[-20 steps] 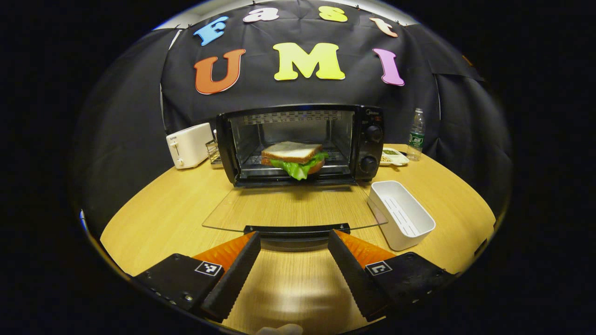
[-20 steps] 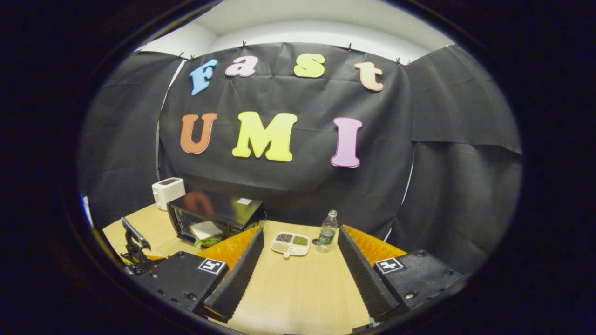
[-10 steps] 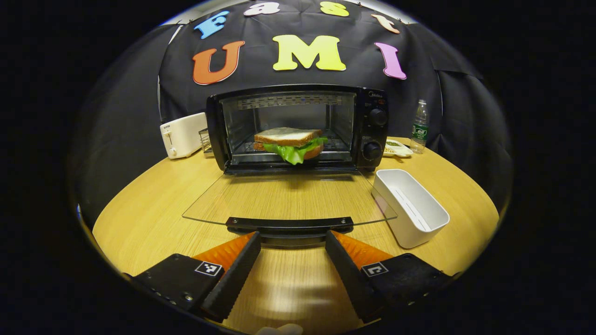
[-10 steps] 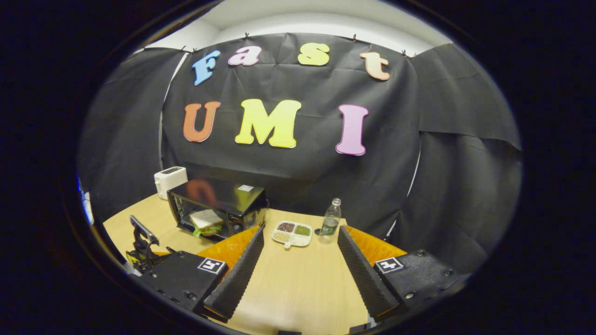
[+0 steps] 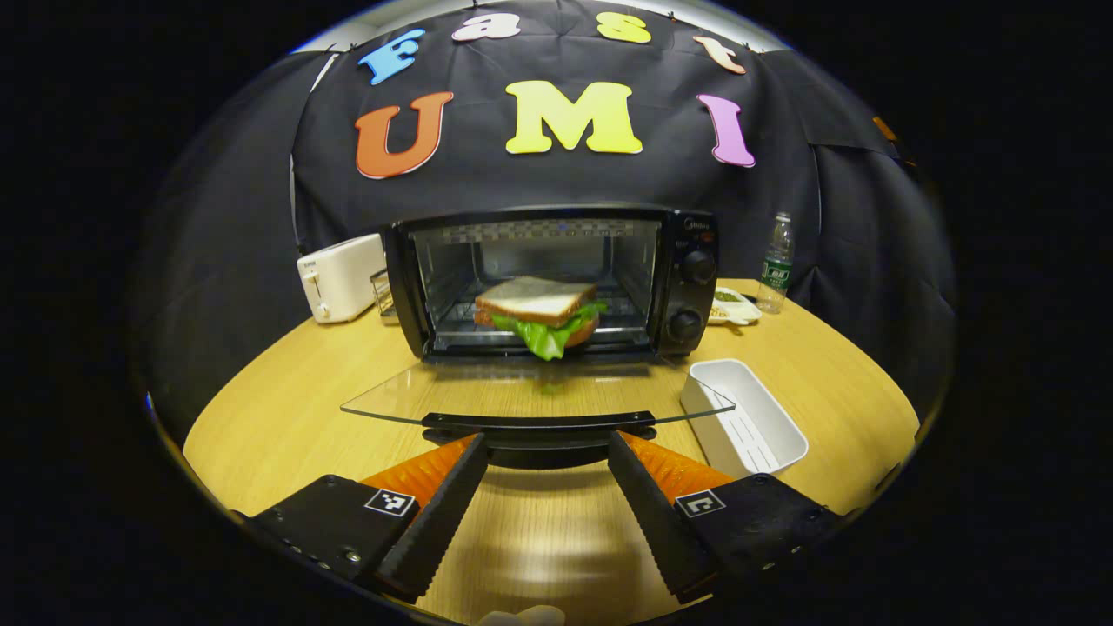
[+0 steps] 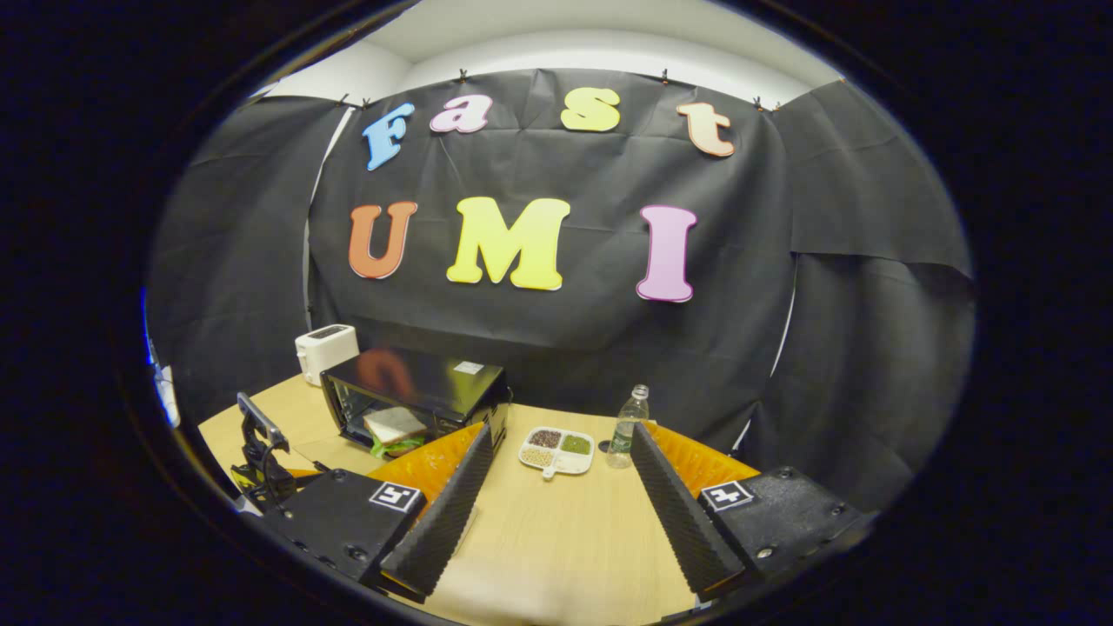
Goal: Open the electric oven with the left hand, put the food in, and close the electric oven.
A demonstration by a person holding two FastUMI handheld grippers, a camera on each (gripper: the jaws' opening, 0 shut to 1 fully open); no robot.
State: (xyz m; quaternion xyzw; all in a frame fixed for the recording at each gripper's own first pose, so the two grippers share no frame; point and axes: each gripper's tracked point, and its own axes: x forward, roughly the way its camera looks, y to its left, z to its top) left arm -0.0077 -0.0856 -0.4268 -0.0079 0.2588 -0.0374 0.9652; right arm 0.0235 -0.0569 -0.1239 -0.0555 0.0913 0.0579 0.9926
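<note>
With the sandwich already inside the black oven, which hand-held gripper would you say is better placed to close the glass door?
Left. The left hand-held gripper sits open right at the black handle of the lowered glass door. The right hand-held gripper is open too, farther off, aimed at the booth wall.

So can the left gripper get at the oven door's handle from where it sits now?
Probably yes. The left gripper is open, and the door handle lies straight ahead just beyond its jaws, nothing between. The white tray sits off to one side.
</note>
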